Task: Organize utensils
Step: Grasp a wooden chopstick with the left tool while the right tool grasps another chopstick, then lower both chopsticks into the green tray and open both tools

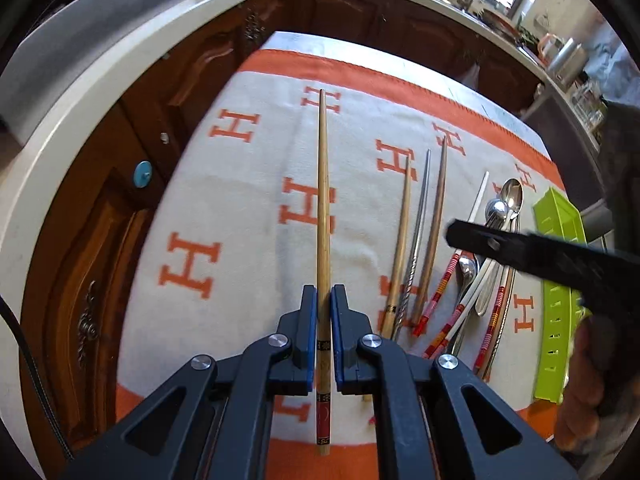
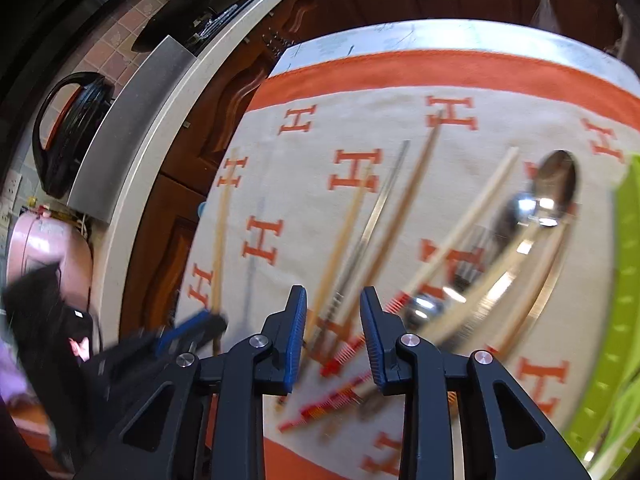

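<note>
My left gripper (image 1: pixel 324 294) is shut on a bamboo chopstick (image 1: pixel 322 200) with a red and black decorated end; it points away over the cloth. To its right lie several loose chopsticks (image 1: pixel 424 236) and a heap of metal spoons (image 1: pixel 502 216) and red-banded white chopsticks (image 1: pixel 460 308). My right gripper (image 2: pixel 333 300) is open and empty, hovering above the chopsticks (image 2: pixel 360 232) and spoons (image 2: pixel 548 188); this view is blurred. The right gripper also shows as a black finger in the left wrist view (image 1: pixel 520 248). The left gripper shows at lower left in the right wrist view (image 2: pixel 200 324).
A white cloth with orange H letters and an orange border (image 1: pixel 240 200) covers the table. A lime green plastic tray (image 1: pixel 560 280) lies at the right edge. Brown wooden cabinets (image 1: pixel 120 160) and a white countertop (image 1: pixel 80 100) run around the far side.
</note>
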Demonstrator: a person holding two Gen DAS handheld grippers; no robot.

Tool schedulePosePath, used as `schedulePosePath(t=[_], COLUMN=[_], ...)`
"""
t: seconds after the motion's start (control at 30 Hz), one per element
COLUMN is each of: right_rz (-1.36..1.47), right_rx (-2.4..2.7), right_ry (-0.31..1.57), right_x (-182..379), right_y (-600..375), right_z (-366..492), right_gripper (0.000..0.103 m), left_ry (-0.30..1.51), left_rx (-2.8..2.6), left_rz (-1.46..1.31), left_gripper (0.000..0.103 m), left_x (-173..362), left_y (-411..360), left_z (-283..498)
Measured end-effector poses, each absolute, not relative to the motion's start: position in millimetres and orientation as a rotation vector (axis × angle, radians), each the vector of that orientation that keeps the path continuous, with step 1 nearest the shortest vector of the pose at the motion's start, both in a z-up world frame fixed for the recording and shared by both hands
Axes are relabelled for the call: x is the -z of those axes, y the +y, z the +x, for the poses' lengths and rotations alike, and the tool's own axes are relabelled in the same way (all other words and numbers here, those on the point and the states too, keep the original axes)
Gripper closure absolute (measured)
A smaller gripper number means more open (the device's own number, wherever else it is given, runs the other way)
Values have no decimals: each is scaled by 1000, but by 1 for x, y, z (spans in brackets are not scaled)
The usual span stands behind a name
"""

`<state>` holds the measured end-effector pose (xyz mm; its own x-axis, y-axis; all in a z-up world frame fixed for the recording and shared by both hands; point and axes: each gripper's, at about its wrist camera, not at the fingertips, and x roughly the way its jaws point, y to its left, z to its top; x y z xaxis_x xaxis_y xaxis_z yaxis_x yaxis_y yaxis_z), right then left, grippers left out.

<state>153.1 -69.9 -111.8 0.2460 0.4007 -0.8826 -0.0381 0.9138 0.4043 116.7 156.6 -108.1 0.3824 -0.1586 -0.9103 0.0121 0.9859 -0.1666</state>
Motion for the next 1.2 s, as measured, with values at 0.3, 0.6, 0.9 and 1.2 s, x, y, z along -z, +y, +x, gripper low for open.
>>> schedulePosePath(t=[0.3, 0.6, 0.9, 1.2], right_rz=[352, 116, -64, 297], right_rx=[-234, -130, -124, -280], right_ry=[1383, 1376, 1275, 1299], right_x=[147, 154, 157, 126], right_y=[-47, -8, 20, -39], right_z=[183, 176, 153, 137], right_gripper=[81, 82, 97, 97], left_ry=[1172, 1169, 1151, 1148], left_rx=[120, 131, 117, 158], left_rz=[-237, -282, -275, -233], left_gripper=[99, 98, 98, 98], left_x=[107, 111, 102, 89], left_y=[200, 212, 210, 183], left_z=[95, 94, 85, 74])
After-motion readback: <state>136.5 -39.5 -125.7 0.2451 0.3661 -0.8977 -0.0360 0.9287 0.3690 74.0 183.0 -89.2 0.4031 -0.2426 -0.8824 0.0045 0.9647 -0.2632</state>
